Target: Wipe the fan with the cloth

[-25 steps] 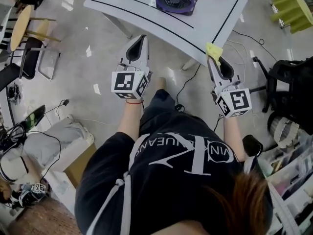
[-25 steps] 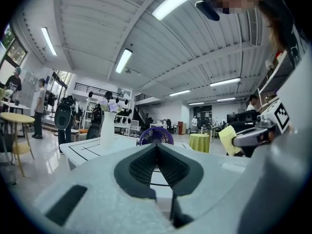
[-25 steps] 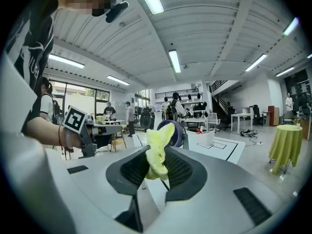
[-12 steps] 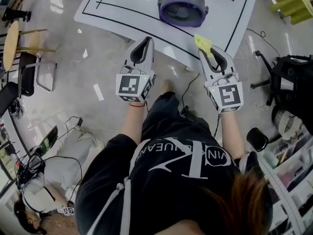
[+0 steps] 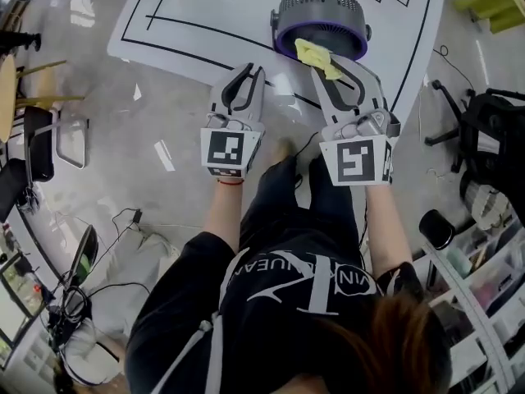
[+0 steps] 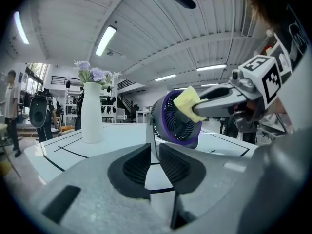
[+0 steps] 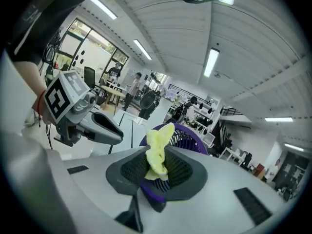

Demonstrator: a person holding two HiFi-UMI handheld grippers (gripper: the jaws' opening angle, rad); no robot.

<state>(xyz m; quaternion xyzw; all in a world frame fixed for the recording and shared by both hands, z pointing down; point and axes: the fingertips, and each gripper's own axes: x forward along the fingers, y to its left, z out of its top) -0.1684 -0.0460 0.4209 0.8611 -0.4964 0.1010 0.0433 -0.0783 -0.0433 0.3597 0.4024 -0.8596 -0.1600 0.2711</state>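
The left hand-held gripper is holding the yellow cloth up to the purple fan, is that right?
Not quite. It is the right hand-held gripper that holds the yellow cloth up to the purple fan; the right gripper view shows the cloth pinched between its jaws. The left hand-held gripper holds nothing.

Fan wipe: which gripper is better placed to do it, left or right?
Right. The right gripper is shut on the yellow cloth, and the cloth is at the fan's purple front rim. The left gripper holds nothing, jaws close together, and sits short of the fan near the table edge.
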